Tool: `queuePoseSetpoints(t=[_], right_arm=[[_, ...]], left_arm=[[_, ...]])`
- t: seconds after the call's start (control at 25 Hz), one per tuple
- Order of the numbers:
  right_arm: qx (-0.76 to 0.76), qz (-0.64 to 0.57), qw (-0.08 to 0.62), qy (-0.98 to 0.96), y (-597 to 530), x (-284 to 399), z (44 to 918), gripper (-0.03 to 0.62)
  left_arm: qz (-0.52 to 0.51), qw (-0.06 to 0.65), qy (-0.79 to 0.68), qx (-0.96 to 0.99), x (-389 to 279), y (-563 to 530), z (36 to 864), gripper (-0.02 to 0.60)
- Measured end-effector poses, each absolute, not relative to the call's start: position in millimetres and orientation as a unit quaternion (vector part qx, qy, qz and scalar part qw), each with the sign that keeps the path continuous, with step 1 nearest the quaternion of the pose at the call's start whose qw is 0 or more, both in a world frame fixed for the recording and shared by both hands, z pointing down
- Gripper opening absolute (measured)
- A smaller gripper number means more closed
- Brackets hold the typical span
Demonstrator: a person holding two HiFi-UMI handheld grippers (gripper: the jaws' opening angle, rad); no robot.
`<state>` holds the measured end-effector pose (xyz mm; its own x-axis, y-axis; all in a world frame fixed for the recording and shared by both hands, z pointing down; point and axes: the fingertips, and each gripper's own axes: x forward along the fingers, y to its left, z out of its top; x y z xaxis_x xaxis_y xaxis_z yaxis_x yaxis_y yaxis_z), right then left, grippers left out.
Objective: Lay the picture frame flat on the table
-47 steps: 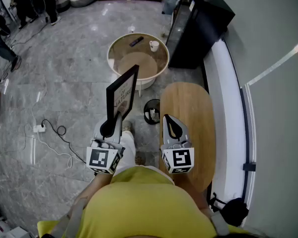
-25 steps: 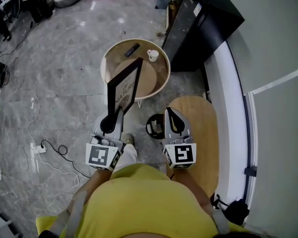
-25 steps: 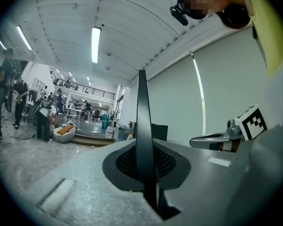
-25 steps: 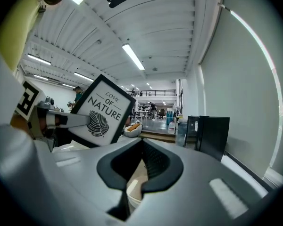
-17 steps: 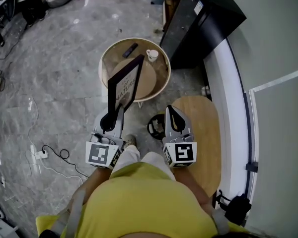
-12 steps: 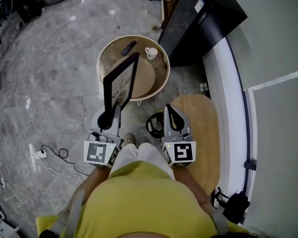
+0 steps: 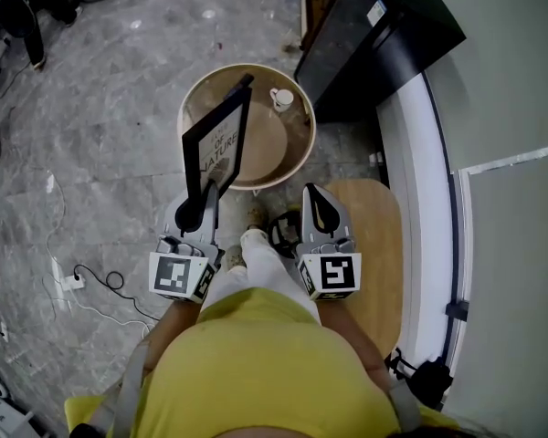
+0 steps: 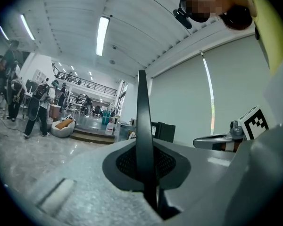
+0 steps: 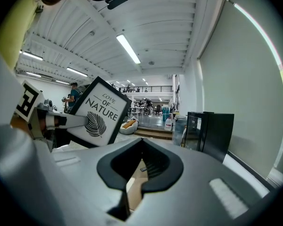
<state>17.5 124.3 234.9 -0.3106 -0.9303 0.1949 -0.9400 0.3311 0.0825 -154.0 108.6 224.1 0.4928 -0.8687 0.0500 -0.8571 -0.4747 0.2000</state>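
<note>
A black picture frame (image 7: 217, 144) with a white print reading "LOVE OF NATURE" stands upright in the air. My left gripper (image 7: 204, 210) is shut on its lower edge. In the left gripper view the frame (image 8: 141, 121) shows edge-on, clamped between the jaws of the left gripper (image 8: 144, 166). In the head view the frame overlaps the near left part of the round glass-topped table (image 7: 297, 144). My right gripper (image 7: 316, 210) is shut and empty, level with the left one, and its own view shows the frame's (image 9: 100, 112) front to its left.
A white mug (image 7: 280, 97) stands at the back of the round table. A tall black cabinet (image 7: 374, 35) rises at its right. An oval wooden table (image 7: 376, 263) lies under my right arm, with a small black bin (image 7: 279, 231) beside it. A cable and socket strip (image 7: 71, 281) lie on the floor at left.
The person has walked toward the round table, which is now closer. The held frame has moved from beside the table to over its near left edge. Both grippers kept their states.
</note>
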Motion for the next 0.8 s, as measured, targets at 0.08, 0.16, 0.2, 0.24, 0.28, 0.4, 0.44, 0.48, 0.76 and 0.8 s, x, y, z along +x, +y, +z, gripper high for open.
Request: queuePoseSetpoints(t=[0.08,0.16,0.2,0.24,0.28,0.4,0.44,0.48,0.76,0.8], right_arm=[[0.577,0.023,0.1,-0.81,108,20,236,0.0],[0.575,0.023,0.098,-0.812,91,22,238,0.0],[0.573,0.024,0.098,-0.813,82,23,239,0.0],[0.571,0.025,0.099,-0.815,73,24,241,0.0],[0.569,0.026,0.099,-0.816,62,26,242,0.0],[0.562,0.028,0.101,-0.821,31,32,246,0.0],[0.559,0.028,0.1,-0.823,22,34,246,0.0],[0.556,0.028,0.1,-0.825,13,36,247,0.0],[0.54,0.047,0.097,-0.834,-38,56,259,0.0],[0.537,0.049,0.096,-0.836,-43,58,262,0.001]], left_arm=[[-0.03,0.104,-0.504,0.857,-151,95,224,0.008],[-0.03,0.105,-0.504,0.857,-148,81,225,0.008],[-0.031,0.105,-0.504,0.857,-146,73,225,0.008],[-0.033,0.105,-0.505,0.856,-144,64,225,0.008],[-0.035,0.106,-0.505,0.856,-142,56,225,0.008],[-0.039,0.107,-0.505,0.856,-133,30,226,0.008],[-0.041,0.108,-0.505,0.855,-130,21,226,0.008],[-0.043,0.11,-0.505,0.855,-128,13,226,0.008],[-0.046,0.126,-0.504,0.853,-102,-30,231,0.009],[-0.045,0.129,-0.502,0.854,-98,-34,231,0.008]])
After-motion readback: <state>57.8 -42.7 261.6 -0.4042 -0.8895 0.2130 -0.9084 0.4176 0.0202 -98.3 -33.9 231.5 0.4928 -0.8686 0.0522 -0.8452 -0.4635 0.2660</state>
